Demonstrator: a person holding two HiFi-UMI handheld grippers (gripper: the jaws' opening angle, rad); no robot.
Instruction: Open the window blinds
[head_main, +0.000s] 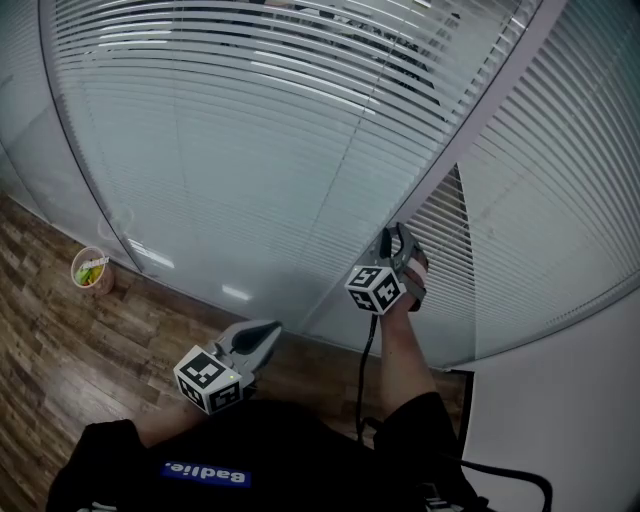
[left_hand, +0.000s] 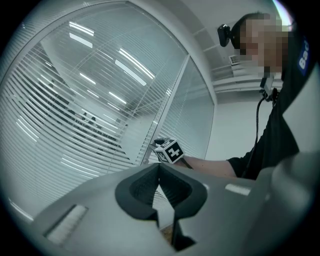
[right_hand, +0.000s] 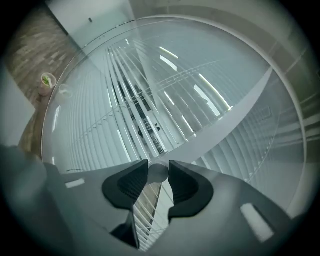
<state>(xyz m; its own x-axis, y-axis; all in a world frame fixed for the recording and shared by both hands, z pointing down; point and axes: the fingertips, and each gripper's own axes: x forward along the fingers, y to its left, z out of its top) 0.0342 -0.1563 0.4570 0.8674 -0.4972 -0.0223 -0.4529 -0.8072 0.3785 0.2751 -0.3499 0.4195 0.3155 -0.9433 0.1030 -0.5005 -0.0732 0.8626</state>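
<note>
Right gripper: jaws pinch a small round grey knob squarely between the pads. The knob sits on the pale frame post that divides the two glazed panels. In the head view this gripper points about level at the post. A bare forearm reaches forward to it from a dark short sleeve, and a black cable hangs beside the arm.

Left gripper: jaws pressed together at the tips, nothing between them. It is held low and near the body, left of the right arm and well short of the glass, pointing level toward the blinds.

Window blinds: white horizontal slats fill the big left panel, with more slats in the right panel beyond the post. Dark gaps show between slats near the top.

Wood-plank floor lies at the lower left. A paper cup with something green in it stands there close to the glass.

Writing: a blue strip on the dark shirt, white letters seen upside down, seems to read "Badlie."
</note>
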